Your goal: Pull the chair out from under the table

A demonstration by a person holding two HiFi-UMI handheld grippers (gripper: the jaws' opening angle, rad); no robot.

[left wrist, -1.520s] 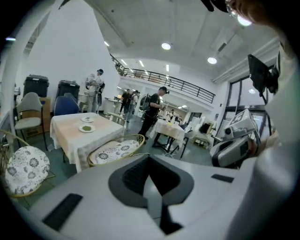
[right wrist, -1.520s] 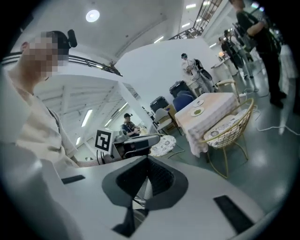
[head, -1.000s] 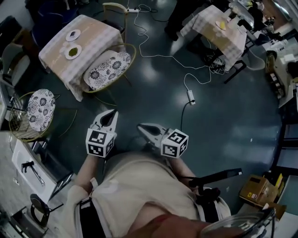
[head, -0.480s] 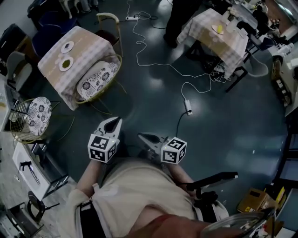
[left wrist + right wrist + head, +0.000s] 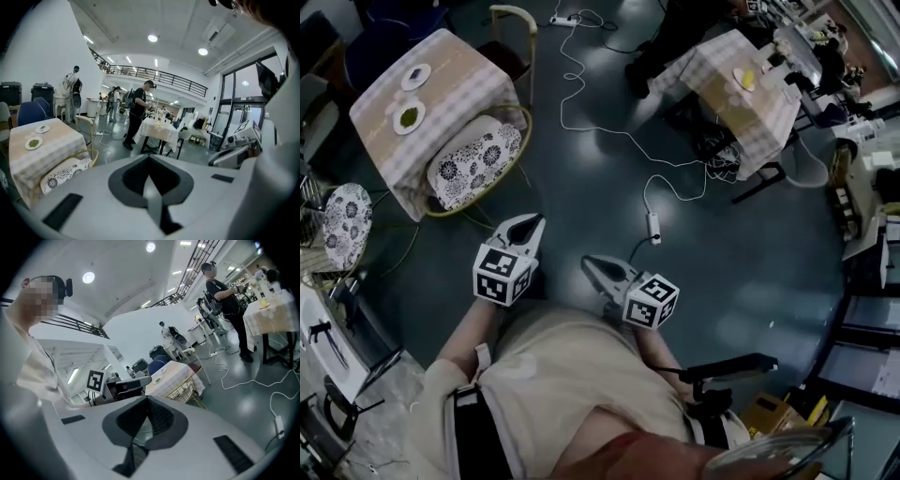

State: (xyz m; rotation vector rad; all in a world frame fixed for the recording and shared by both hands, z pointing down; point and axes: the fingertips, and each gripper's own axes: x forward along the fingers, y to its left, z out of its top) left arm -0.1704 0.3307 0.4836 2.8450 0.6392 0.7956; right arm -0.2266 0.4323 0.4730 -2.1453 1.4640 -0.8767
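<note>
Chair [image 5: 474,160] beside table [image 5: 461,71], plates [image 5: 410,116] on it

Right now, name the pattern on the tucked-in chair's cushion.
Cushion: white with dark flowers; clearest in head view.

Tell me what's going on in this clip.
A person holds a two-jaw gripper in each hand. The left gripper and right gripper are both shut and empty, held out over the floor. The floral-cushioned chair sits pushed in at the cloth-covered table, ahead to the left, not yet touched.
</note>
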